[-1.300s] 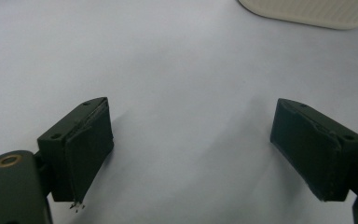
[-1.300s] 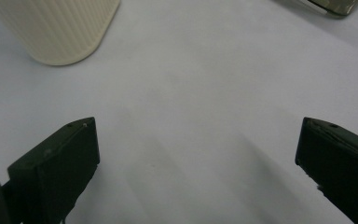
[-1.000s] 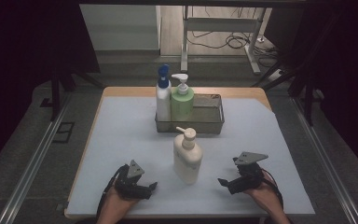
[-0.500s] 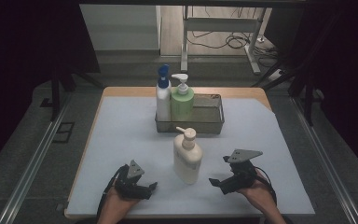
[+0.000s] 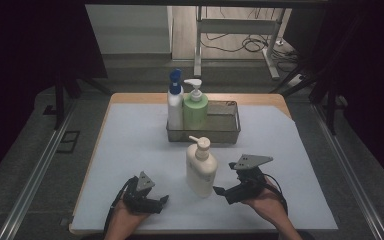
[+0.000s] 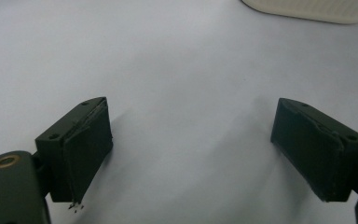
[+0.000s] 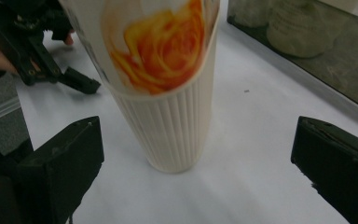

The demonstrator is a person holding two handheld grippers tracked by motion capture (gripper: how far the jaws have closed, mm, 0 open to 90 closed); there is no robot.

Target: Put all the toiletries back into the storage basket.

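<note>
Fingers of the right gripper [image 5: 219,192] are spread wide, empty, aimed at the cream bottle [image 5: 200,166], which stands upright on the counter [image 5: 130,145] just beside them, in front of the wire basket [image 5: 229,131]. Fingers of the left gripper [image 5: 163,200] are also wide apart, holding nothing, low over the counter.

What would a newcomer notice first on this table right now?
Probably the cream pump bottle standing alone on the white mat, with the right hand-held gripper open beside its base. Behind it, a wire basket holds a blue-capped bottle and a green pump bottle. The left hand-held gripper rests open nearby.
</note>
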